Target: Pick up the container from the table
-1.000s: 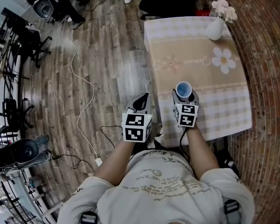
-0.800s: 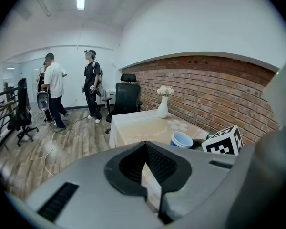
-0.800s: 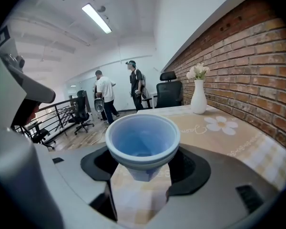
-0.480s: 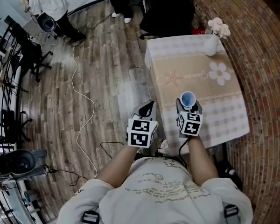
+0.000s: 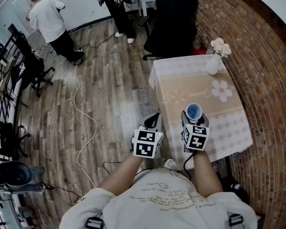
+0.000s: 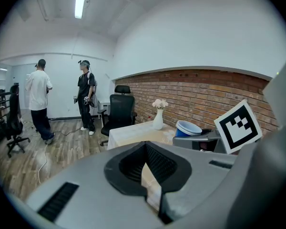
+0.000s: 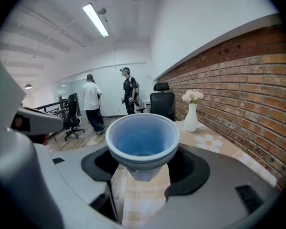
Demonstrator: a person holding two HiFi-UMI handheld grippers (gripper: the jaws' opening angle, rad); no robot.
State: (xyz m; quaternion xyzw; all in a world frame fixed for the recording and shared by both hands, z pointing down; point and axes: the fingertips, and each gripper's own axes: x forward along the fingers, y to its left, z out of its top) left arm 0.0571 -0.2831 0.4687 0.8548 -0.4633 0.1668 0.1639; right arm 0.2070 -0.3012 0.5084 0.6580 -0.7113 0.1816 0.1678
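Observation:
The container (image 5: 194, 111) is a light-blue cup with a wide rim. My right gripper (image 5: 194, 118) is shut on it and holds it upright above the near edge of the table (image 5: 200, 87). In the right gripper view the cup (image 7: 142, 137) fills the space between the jaws, with the checked cloth well below it. My left gripper (image 5: 154, 120) hovers over the floor just left of the table, jaws shut with nothing in them. From the left gripper view the cup (image 6: 188, 128) shows to the right, beside the right gripper's marker cube.
A white vase (image 5: 213, 66) with pale flowers stands at the table's far right corner. A black office chair (image 5: 169, 20) sits behind the table. A brick wall runs along the right. Two people (image 5: 47, 20) stand far back. A white cable (image 5: 81, 113) trails across the wooden floor.
Both grippers have risen, the right one carrying the blue cup up off the table. The head view has tilted up and shows more of the room.

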